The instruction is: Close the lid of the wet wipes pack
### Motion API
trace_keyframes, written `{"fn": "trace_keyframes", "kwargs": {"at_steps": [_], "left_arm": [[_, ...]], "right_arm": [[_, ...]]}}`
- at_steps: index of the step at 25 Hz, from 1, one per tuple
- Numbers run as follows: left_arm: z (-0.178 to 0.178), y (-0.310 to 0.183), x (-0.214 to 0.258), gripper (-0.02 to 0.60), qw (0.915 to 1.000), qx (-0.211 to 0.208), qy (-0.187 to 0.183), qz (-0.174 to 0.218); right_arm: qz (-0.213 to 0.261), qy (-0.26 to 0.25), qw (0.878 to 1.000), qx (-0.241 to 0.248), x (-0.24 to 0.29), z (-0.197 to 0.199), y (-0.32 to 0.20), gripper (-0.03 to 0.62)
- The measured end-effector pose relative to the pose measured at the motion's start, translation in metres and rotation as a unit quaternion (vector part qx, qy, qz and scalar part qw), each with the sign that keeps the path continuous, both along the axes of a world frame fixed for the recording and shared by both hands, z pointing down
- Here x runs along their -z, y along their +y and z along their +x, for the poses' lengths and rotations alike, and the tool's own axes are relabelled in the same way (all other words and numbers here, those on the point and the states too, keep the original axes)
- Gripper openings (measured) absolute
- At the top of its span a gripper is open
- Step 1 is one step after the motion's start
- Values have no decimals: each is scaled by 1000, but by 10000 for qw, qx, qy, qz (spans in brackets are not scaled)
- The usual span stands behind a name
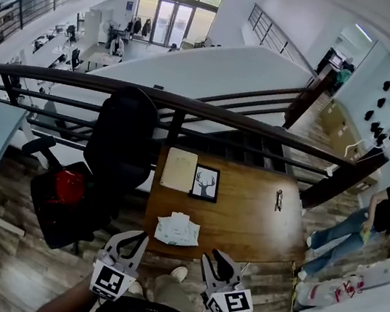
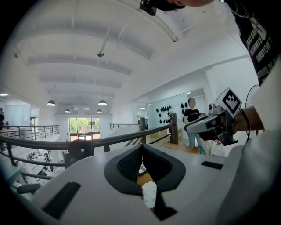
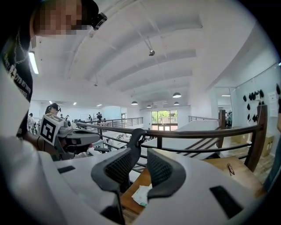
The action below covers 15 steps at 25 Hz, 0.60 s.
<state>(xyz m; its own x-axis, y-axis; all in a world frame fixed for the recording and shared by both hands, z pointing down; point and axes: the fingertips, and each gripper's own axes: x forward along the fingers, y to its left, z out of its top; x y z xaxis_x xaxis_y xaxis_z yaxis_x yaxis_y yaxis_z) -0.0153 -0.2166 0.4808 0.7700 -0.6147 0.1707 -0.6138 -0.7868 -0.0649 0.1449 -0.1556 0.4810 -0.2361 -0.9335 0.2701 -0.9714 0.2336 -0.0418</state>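
Head view, wipes pack (image 1: 177, 230) ahead of fingers (image 1: 135, 243)

Daylight comes in through the glazed doors (image 1: 177, 2) at top centre of the head view, slightly blown out. The lower frame falls dim and the floor is murky. Both gripper views are brighter, with a white ceiling and round ceiling lamps (image 2: 51, 103) lit at mid left. Heavy fisheye throughout: the railing (image 1: 188, 106) bows and the corners go black. Left gripper (image 2: 141, 146) and right gripper (image 3: 140, 153) sit close to the lens, shells soft, background sharper. Shadows faint, no hard glare.
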Motion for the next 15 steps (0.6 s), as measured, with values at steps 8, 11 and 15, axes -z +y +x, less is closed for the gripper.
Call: {"fn": "trace_keyframes", "kwargs": {"at_steps": [8, 11, 15], "left_arm": [[-9, -24, -8, 28, 9993, 358, -113, -83], [-6, -34, -9, 28, 9988, 455, -143, -92], [8, -48, -11, 28, 9985, 493, -186, -124]], "right_arm": [[-153, -129, 9994, 272, -18, -2, -28, 117], [-233, -188, 9987, 410, -25, 0, -43, 117], [-349, -214, 9976, 556, -31, 9, -60, 117]]}}
